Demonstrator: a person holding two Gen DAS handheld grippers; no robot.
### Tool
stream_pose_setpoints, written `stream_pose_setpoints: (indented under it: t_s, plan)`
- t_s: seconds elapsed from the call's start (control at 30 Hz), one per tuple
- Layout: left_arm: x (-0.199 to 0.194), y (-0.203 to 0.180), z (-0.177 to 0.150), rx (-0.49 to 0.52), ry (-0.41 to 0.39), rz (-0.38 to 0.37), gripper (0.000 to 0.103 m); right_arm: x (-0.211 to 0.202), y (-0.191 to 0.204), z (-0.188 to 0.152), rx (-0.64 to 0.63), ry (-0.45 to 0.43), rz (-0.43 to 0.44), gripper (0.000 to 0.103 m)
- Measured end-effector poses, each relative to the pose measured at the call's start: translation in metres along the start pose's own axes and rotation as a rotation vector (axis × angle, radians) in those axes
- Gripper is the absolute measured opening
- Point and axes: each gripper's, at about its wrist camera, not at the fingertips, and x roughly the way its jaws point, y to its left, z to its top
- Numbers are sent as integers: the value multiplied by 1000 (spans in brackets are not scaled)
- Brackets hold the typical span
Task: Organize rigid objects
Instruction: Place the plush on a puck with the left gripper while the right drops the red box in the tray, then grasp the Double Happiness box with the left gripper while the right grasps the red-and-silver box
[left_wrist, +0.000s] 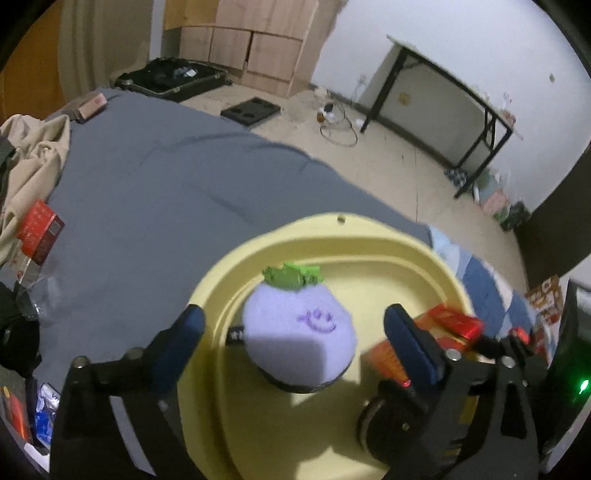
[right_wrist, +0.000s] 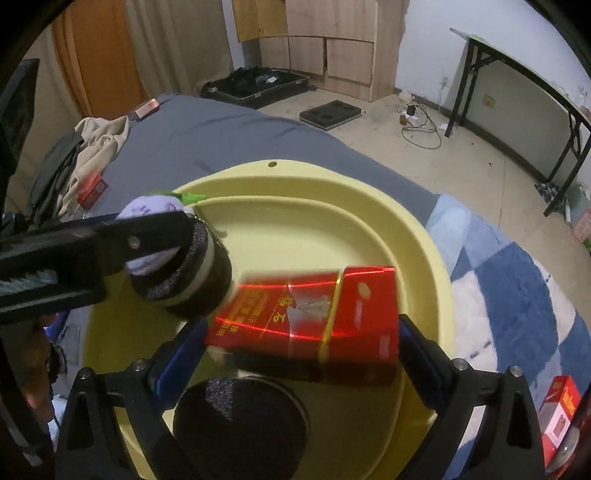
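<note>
A yellow basin (left_wrist: 332, 236) (right_wrist: 417, 236) sits on the grey bed. My left gripper (left_wrist: 293, 328) is open over it, fingers either side of a purple plush toy (left_wrist: 299, 332) with a green leaf top and a smiley face, which rests on a black and white round puck (right_wrist: 207, 280). My right gripper (right_wrist: 303, 332) holds a red box (right_wrist: 306, 314) crosswise between its fingers, just above the basin. The red box also shows at the right of the left wrist view (left_wrist: 450, 321). A second black round puck (right_wrist: 240, 421) lies in the basin below the box.
Red boxes (left_wrist: 38, 229) (right_wrist: 92, 188) lie on the grey sheet by crumpled clothes (right_wrist: 96, 147). Another red box (right_wrist: 557, 410) sits on the blue checked blanket (right_wrist: 509, 288). An open suitcase (right_wrist: 255, 86), a black tray (right_wrist: 328, 112), cables and a folding table (right_wrist: 524, 85) stand beyond the bed.
</note>
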Motion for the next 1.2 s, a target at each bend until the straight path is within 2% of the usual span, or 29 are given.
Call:
stream_pose_setpoints:
  t_s: [0.17,0.3,0.47,0.6,0.77,0.83,0.97,1.2]
  plan:
    - [-27,-26,13,47,-50,-8,103,-28,-3,-7,31,-70,5,103]
    - [-49,-94,11,201,-65,-83,103,-78,-27,-31,124,-145,17,103]
    - [-57,-188,-15,367,-19,-192,103,-147,-94,-96,255,-207,-93,103]
    - [-42,-250,-52,498,53,-223,103,-187,-152,-157,317,-189,-256,103]
    - [-12,-283,-93,544,121,-208,103,-202,-215,-216,369,-132,-361,103]
    - [2,-291,-104,560,147,-188,103,-204,-241,-227,439,-126,-365,103]
    - [27,-308,-129,627,175,-143,103,-196,-270,-230,492,-129,-322,103]
    - [64,-315,-136,623,205,-122,103,-166,-301,-233,500,-95,-319,102]
